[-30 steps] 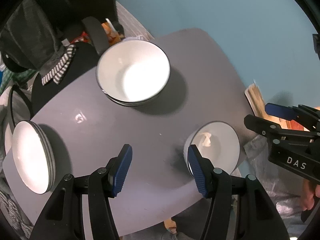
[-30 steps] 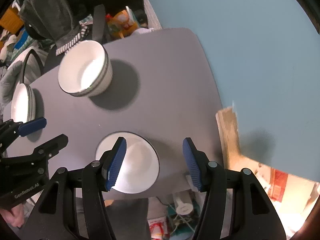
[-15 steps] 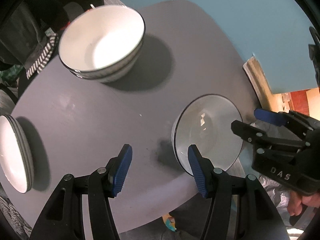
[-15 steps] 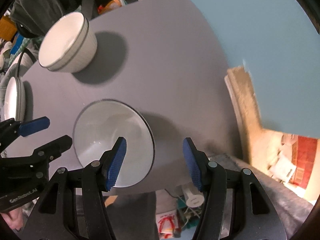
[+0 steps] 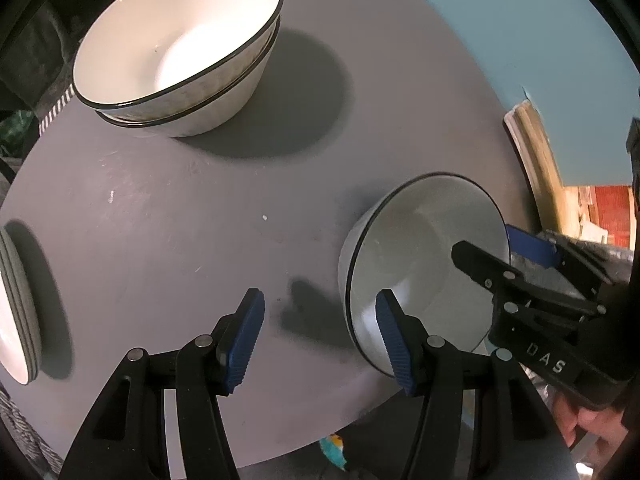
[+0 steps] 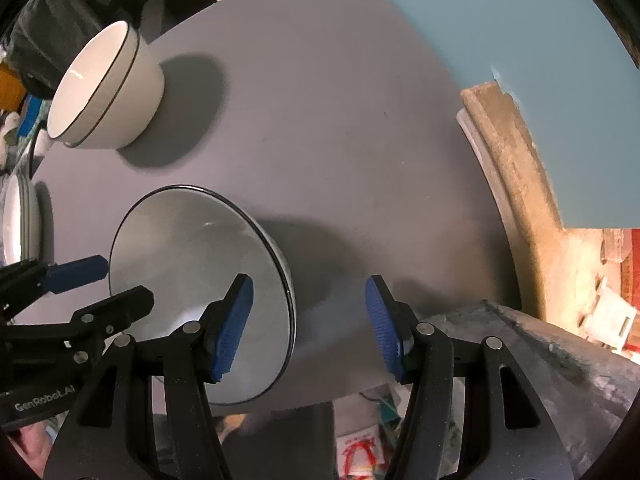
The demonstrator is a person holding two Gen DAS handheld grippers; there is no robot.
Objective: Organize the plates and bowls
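A single white bowl with a dark rim (image 5: 424,256) sits near the front edge of the grey round table (image 5: 200,220); it also shows in the right wrist view (image 6: 192,272). My left gripper (image 5: 320,336) is open, its right finger over the bowl's left rim. My right gripper (image 6: 308,324) is open, its left finger over the bowl's right rim. A stack of two bowls (image 5: 176,48) stands at the far side, also in the right wrist view (image 6: 108,88). A stack of white plates (image 5: 16,312) lies at the left edge.
A blue wall (image 6: 480,20) rises behind the table. A wooden board (image 6: 516,168) leans beside the table's right edge. Dark clothing and clutter (image 6: 60,12) lie beyond the far left edge. Grey fabric (image 6: 540,344) sits at the lower right.
Both grippers have moved down and closer to the table and the single bowl, which now looks larger. Both stay open. The bowls and plates have not moved.
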